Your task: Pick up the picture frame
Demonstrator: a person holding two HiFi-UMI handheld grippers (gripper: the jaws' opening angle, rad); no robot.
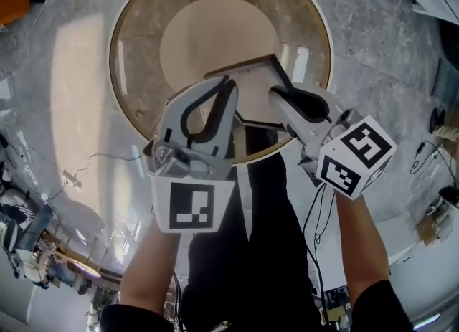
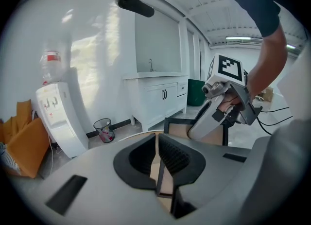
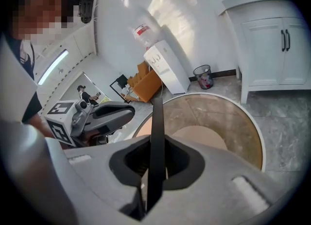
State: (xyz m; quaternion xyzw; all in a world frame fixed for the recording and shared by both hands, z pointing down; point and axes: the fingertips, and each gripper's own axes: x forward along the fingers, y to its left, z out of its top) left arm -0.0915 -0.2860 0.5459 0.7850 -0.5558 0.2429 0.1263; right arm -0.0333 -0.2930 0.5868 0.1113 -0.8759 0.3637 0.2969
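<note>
Picture frame (image 1: 257, 90) hangs above the round table (image 1: 136, 72); left gripper (image 2: 158, 153) clamps its left side; right gripper (image 3: 155, 156) clamps its right side.

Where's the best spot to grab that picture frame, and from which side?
Take the picture frame by its thin dark border, one gripper per opposite edge, coming from the person's side. It is flat and slim, so an edge fits between jaws. The left gripper and right gripper are each shut on an edge that way, which likely steadies it.
</note>
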